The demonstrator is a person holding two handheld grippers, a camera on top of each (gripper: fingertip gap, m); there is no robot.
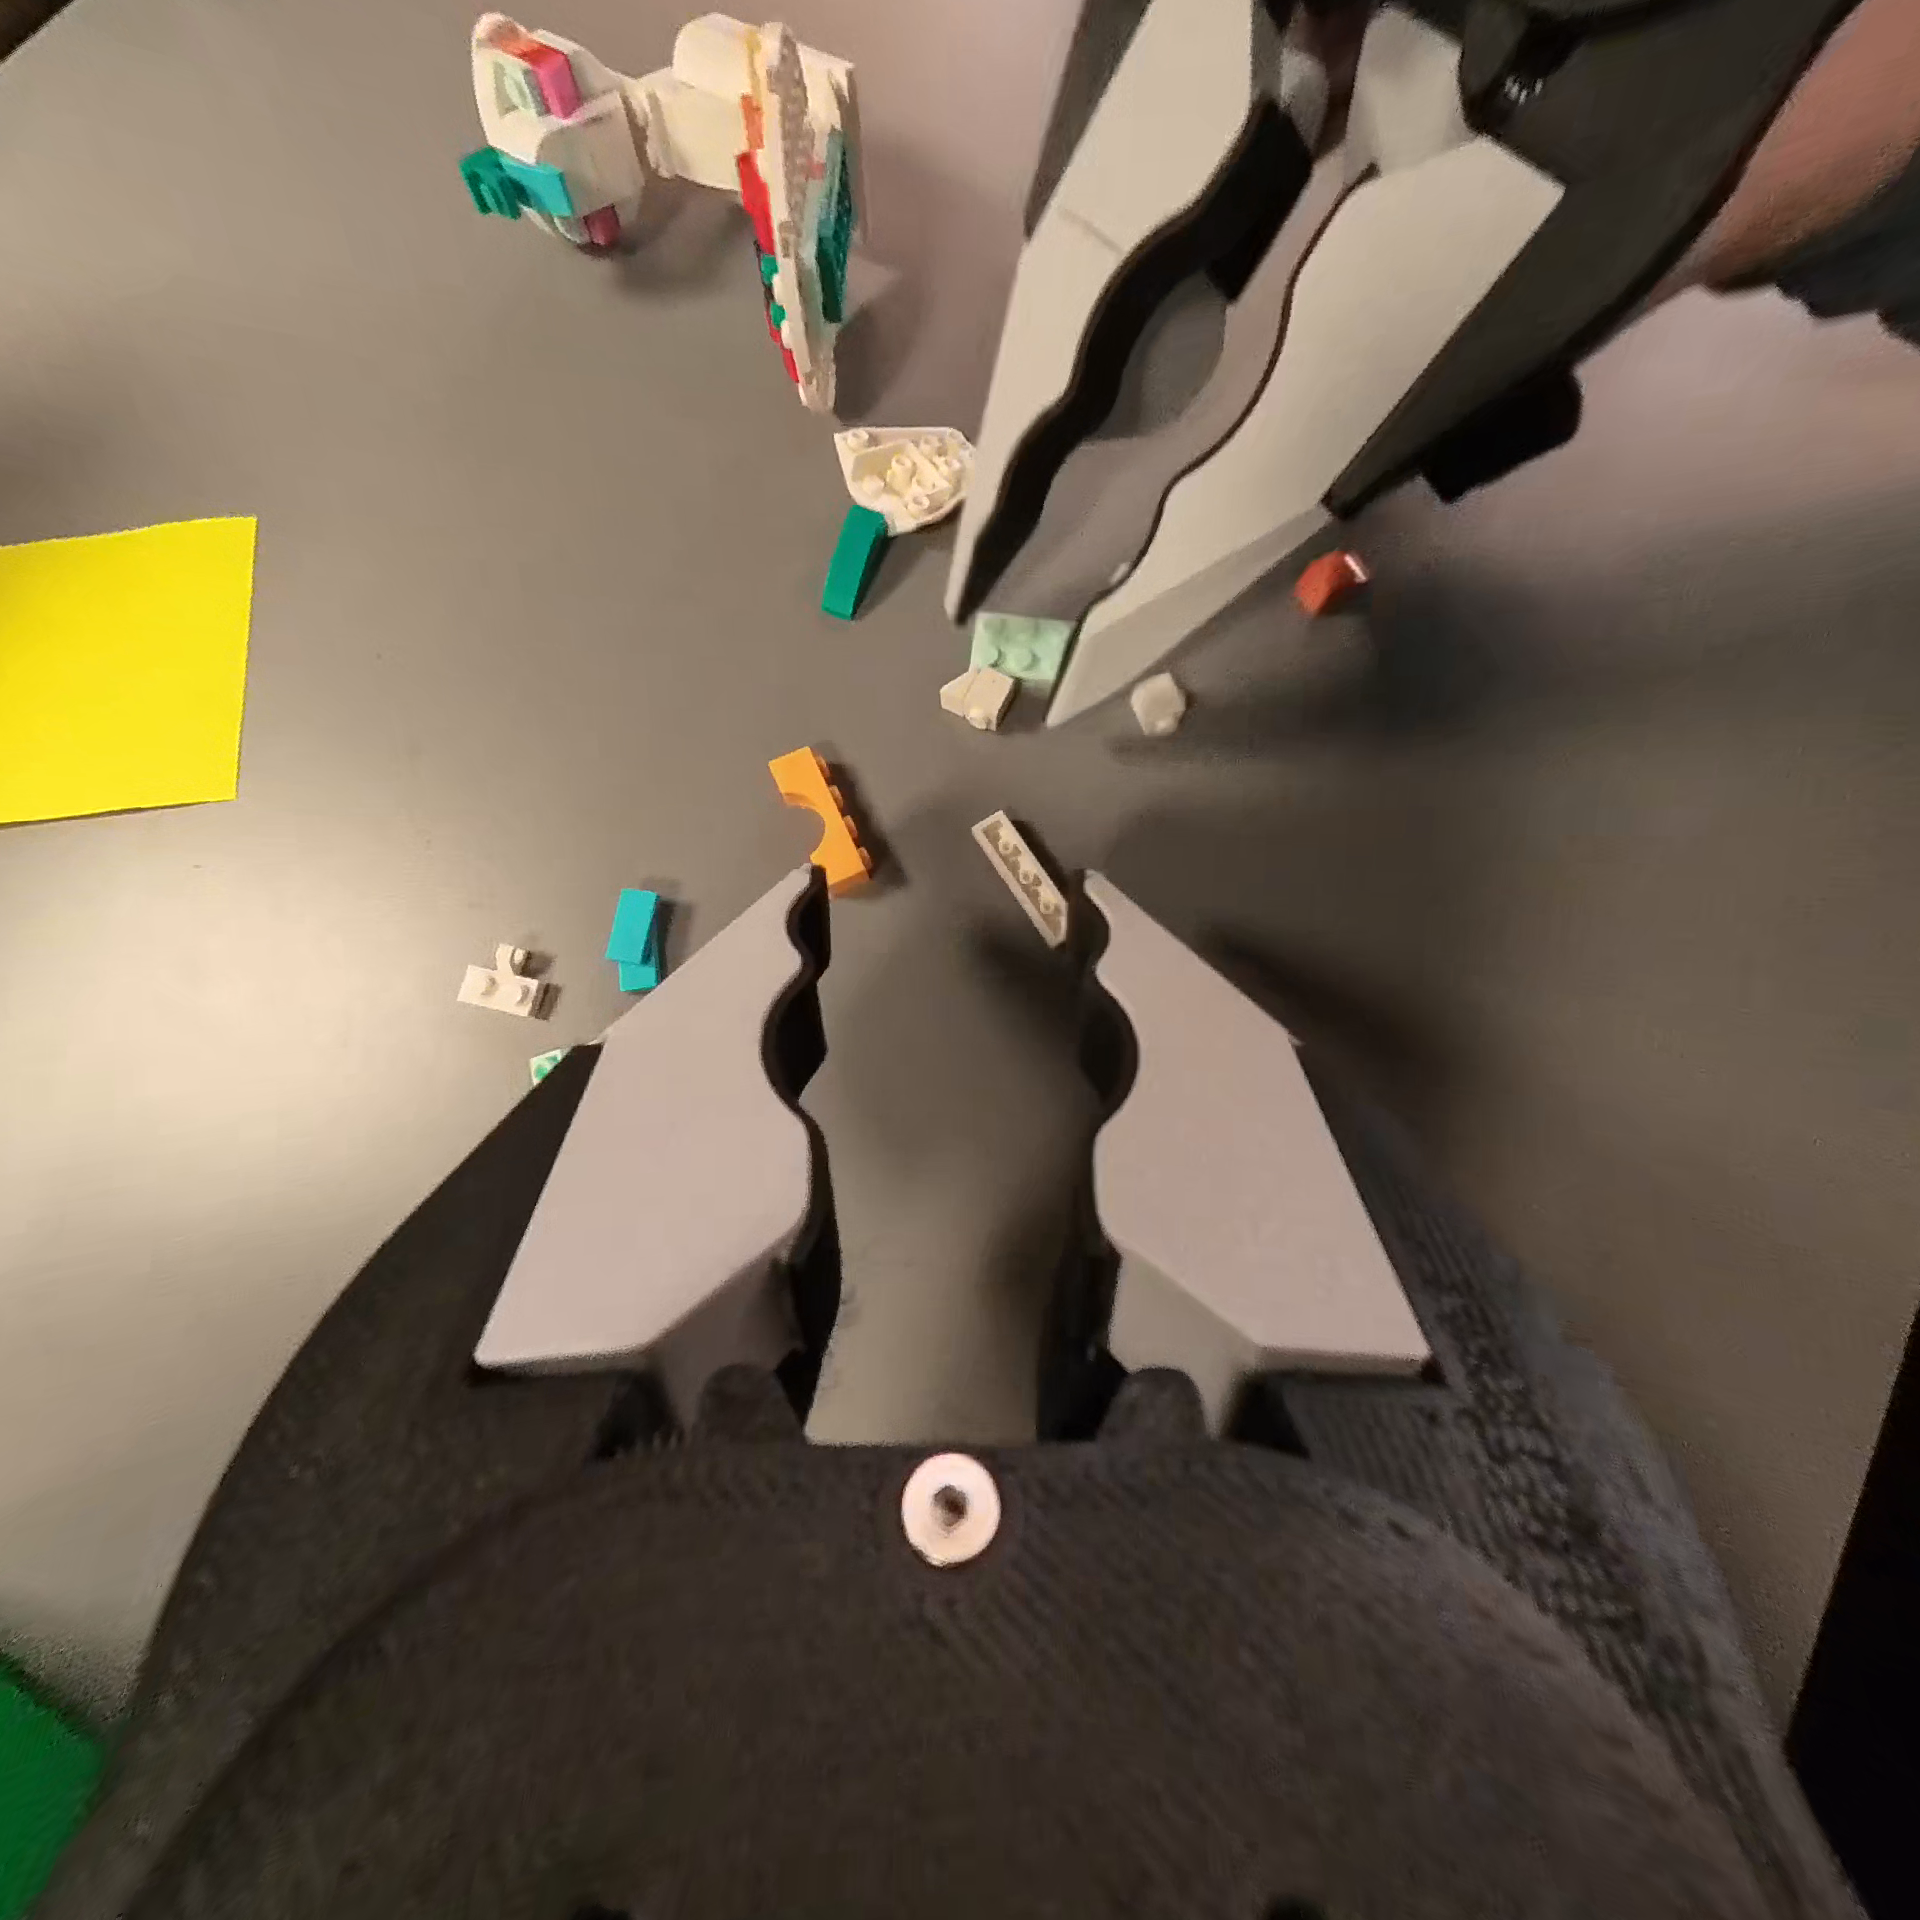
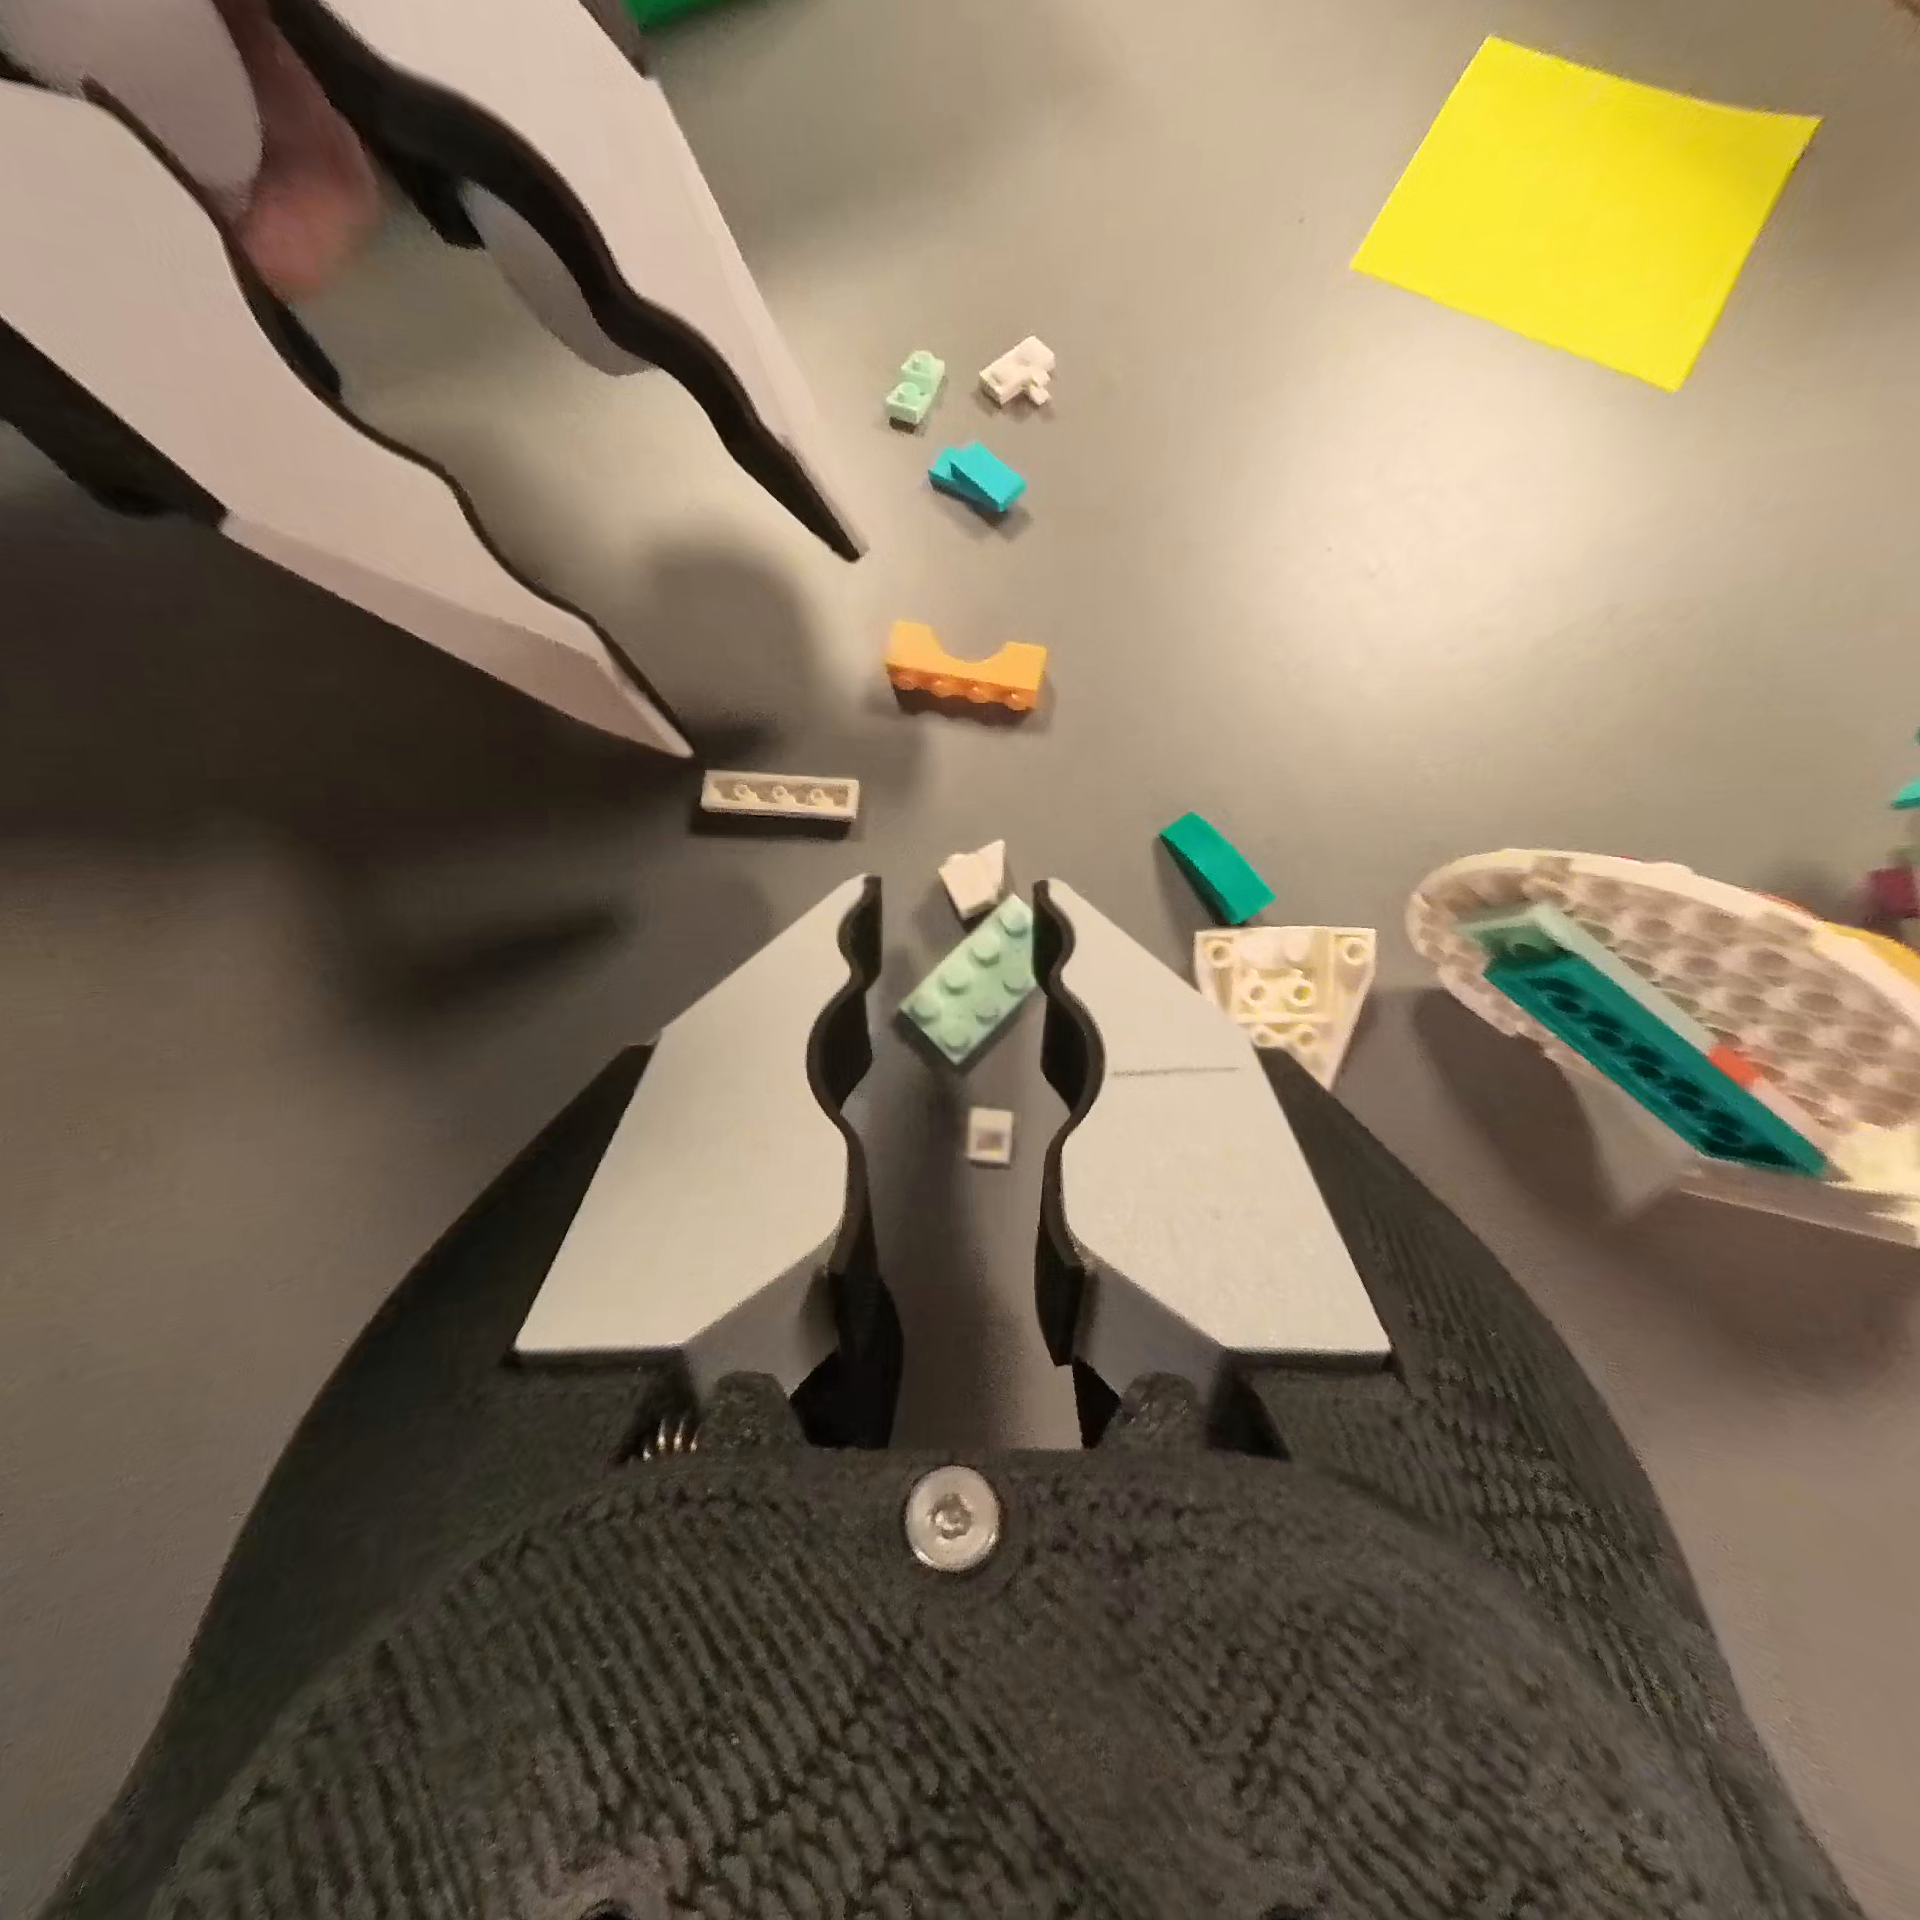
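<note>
**Two spread grippers among loose bricks on a grey table**

The left gripper (image 1: 948,888) is held low over the dark grey table (image 1: 416,644) with its grey fingers spread and nothing between them. An orange arched plastic brick (image 1: 826,821) is seen just beside its left fingertip, and a narrow pale grey studded plate (image 1: 1023,878) just beside its right fingertip — whether either is touched cannot be told.

The right gripper (image 2: 956,883) is likewise held with its fingers apart. A mint-green studded plastic brick (image 2: 971,982) is framed between the fingers near the tips, lying flat on the table and not pinched; a small off-white angled piece (image 2: 975,876) lies at the brick's far end, and a tiny white square piece (image 2: 987,1135) lies further back in the gap.

Beside the right gripper are found a dark teal curved slope brick (image 2: 1216,868), a cream wedge plate turned studs-down (image 2: 1283,992) and a partly built white model with teal and red parts (image 2: 1662,1029). Farther off are a turquoise sloped brick (image 2: 977,476), a small mint stud piece (image 2: 914,388), a small white bracket piece (image 2: 1018,372) and a square yellow sheet of paper (image 2: 1584,203) — all well apart from both grippers. A small red-brown brick (image 1: 1330,582) lies by the right gripper's outer side.
</note>
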